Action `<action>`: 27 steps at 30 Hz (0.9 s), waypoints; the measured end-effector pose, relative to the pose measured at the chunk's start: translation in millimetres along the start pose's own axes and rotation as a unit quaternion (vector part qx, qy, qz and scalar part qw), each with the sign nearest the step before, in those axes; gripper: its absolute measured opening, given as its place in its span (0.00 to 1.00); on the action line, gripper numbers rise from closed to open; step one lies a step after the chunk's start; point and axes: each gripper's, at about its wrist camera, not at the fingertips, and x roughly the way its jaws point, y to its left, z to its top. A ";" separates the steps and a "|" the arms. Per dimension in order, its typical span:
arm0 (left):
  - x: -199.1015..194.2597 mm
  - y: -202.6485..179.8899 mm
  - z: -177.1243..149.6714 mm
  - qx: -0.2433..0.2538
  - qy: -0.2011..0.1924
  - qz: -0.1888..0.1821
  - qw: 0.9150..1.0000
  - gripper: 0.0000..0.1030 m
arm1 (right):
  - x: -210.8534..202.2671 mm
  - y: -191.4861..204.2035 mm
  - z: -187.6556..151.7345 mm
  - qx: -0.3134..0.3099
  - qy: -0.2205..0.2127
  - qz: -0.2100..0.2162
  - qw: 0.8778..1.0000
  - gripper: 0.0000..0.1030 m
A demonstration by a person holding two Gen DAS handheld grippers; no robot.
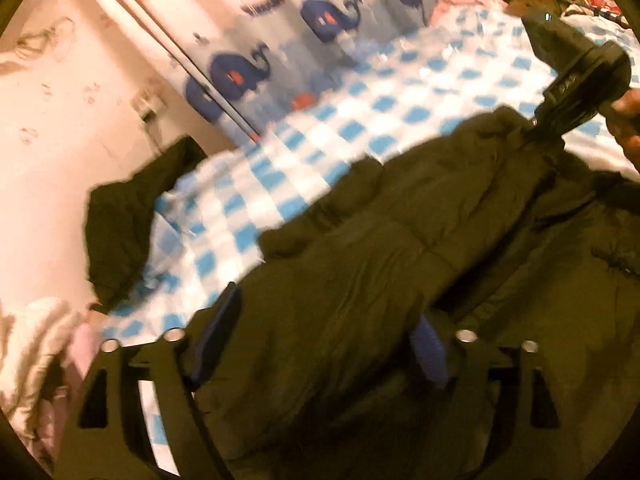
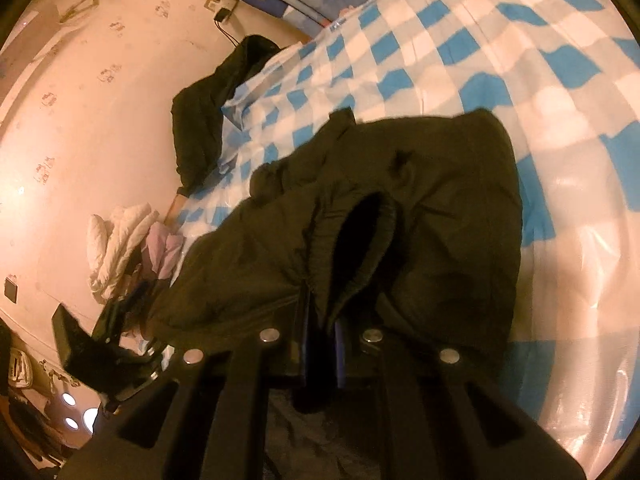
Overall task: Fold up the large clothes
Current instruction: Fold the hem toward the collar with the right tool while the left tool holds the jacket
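Pink walls (image 2: 80, 128) with small printed marks closed off the left of both views, and a whale-patterned curtain (image 1: 320, 20) hung along the top. Below it, a bed under a blue-and-white checked cover (image 2: 500, 40) filled most of each frame. A dark padded jacket (image 2: 420, 200) lay bunched across the lower centre of that cover, one part trailing off the bed edge at the upper left. It looked bulky but soft and light, likely slippery-faced, so a seam or hem would give the surest hold. The right gripper (image 2: 320, 344) had its fingers clamped together on a fold of jacket at the bottom centre. The left gripper (image 1: 320, 340) stood with fingers wide apart over the fabric, pressing on nothing.
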 end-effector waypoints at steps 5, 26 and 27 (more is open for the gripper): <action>-1.1 21.8 -4.8 0.013 0.024 0.043 0.999 0.89 | -6.8 7.3 -0.6 -0.011 -0.020 -0.023 0.999 0.10; 151.4 93.7 -72.3 -0.215 0.189 -0.033 0.958 0.92 | 19.8 -16.4 -13.8 -0.012 0.016 -0.074 0.997 0.10; 141.6 94.4 -68.2 -0.210 0.173 -0.034 0.962 0.92 | 11.3 -10.0 -10.8 -0.024 0.004 -0.070 0.997 0.10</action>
